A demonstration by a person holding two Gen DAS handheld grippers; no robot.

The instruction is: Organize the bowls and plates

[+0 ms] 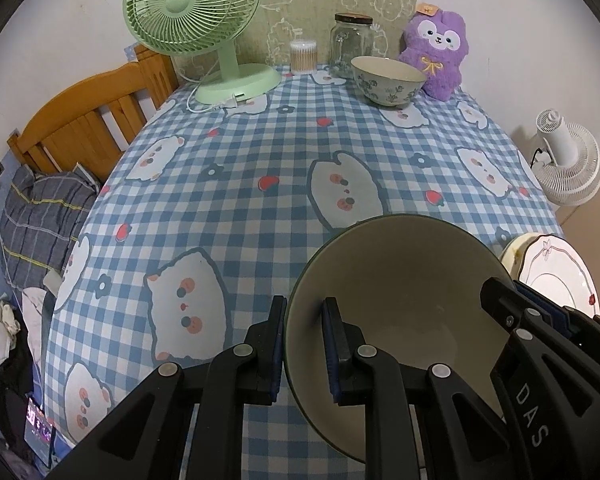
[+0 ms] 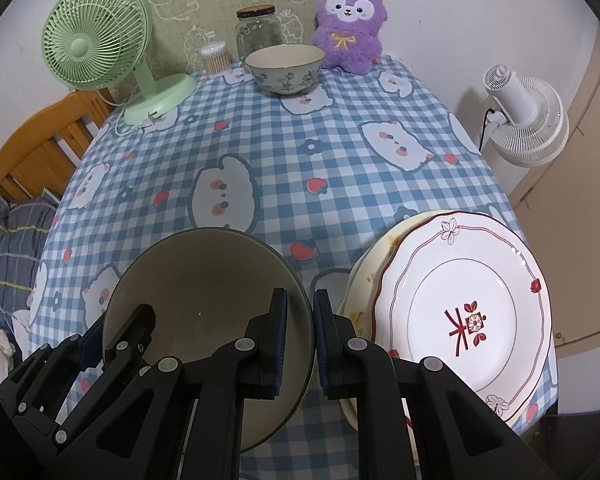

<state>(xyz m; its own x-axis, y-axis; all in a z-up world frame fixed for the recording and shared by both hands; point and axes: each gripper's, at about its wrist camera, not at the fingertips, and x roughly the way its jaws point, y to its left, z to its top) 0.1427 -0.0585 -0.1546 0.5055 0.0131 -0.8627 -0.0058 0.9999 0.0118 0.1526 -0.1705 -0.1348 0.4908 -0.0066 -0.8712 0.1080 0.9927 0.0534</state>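
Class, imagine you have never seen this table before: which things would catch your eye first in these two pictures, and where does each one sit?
Nearest the cameras, a big grey bowl is held at both sides of its rim, by the left gripper and the right gripper. Right of it lie stacked plates, the top white plate bearing a red mark. At the far edge stand a green desk fan, a floral bowl and a purple plush toy.

Far ahead of the tool on the checked surface [image 1: 260,152] stand a green desk fan [image 1: 196,28], a cotton-swab tub [image 1: 303,56], a lidded glass jar [image 1: 350,44] and a purple plush toy [image 1: 436,56]. Off right, a white fan [image 2: 524,120].
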